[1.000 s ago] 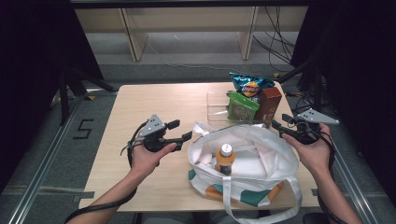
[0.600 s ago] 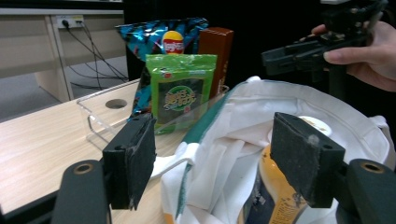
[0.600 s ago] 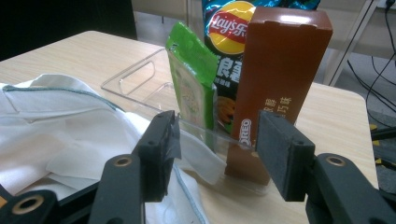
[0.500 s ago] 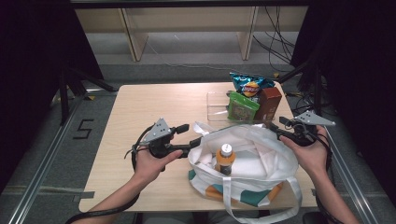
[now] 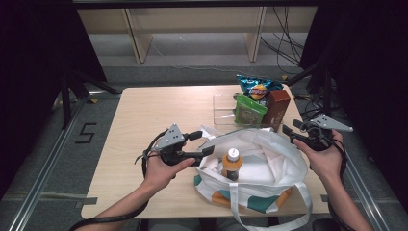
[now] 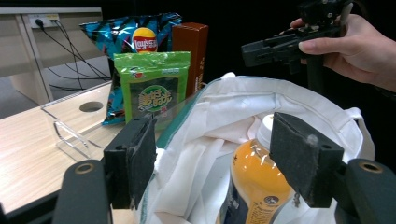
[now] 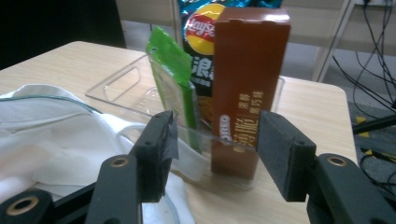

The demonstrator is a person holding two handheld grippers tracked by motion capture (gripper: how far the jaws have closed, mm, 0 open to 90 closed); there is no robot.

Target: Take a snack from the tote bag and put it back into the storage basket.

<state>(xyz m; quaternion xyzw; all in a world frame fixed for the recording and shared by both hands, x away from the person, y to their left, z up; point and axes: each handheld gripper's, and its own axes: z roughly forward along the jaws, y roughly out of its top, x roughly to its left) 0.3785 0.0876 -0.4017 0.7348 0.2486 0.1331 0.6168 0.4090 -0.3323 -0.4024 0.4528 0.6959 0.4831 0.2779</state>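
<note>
A white tote bag (image 5: 269, 163) lies open on the table's near right, with an orange juice bottle (image 5: 232, 163) upright inside. My left gripper (image 5: 204, 143) is at the bag's left rim, jaws wide open. In the left gripper view the bottle (image 6: 254, 182) and the bag's rim (image 6: 196, 116) lie beyond the gap of my left gripper (image 6: 219, 144), and no pad presses on anything. My right gripper (image 5: 290, 127) hovers at the bag's far right corner, open. In the right gripper view my right gripper (image 7: 217, 154) points at a brown box (image 7: 250, 84).
A clear tray (image 5: 222, 108) behind the bag holds a blue chips bag (image 5: 259, 89), a green snack pack (image 5: 249, 111) and the brown box (image 5: 278, 103). The wooden table (image 5: 154, 110) has bare room at its left and back. Shelves and cables stand beyond it.
My left gripper has moved to the right, up to the bag's left rim, still open. The right hand has kept its place.
</note>
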